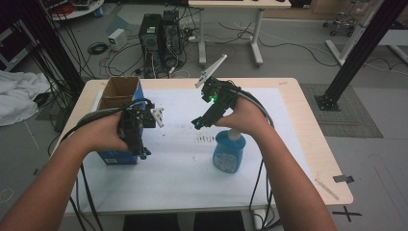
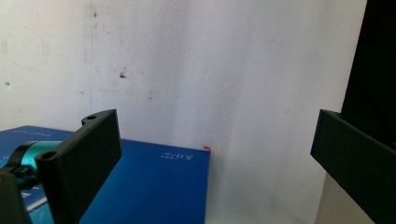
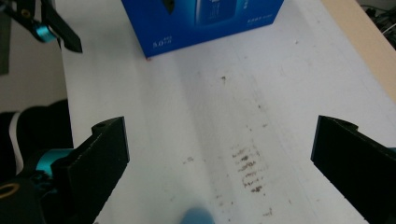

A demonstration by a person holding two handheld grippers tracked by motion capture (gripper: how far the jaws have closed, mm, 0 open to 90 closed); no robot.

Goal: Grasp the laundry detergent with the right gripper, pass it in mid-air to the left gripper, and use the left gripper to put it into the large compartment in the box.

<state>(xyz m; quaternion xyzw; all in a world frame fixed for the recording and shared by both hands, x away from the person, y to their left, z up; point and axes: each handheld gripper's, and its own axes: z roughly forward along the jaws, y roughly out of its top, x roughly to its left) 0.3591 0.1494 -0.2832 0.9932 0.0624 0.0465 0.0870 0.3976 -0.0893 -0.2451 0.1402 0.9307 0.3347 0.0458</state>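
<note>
blue bottle (image 1: 229,153) stands upright, below right hand-held gripper (image 1: 197,123).

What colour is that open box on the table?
Blue box, brown cardboard inside; clearest in the high view.

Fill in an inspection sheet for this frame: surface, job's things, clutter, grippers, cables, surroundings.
Surface: white sheet over a wooden table, with dark smudges near the middle.
Job's things: blue box, top flaps open, at the left; blue bottle upright near the middle.
Clutter: nothing seen on the sheet apart from the smudges.
Grippers: left gripper open, beside the box; right gripper open, above the sheet just behind the bottle; neither holds anything.
Cables: gripper cables trail back over the forearms.
Surroundings: computer towers, floor wiring, a white desk, black frame posts.
</note>
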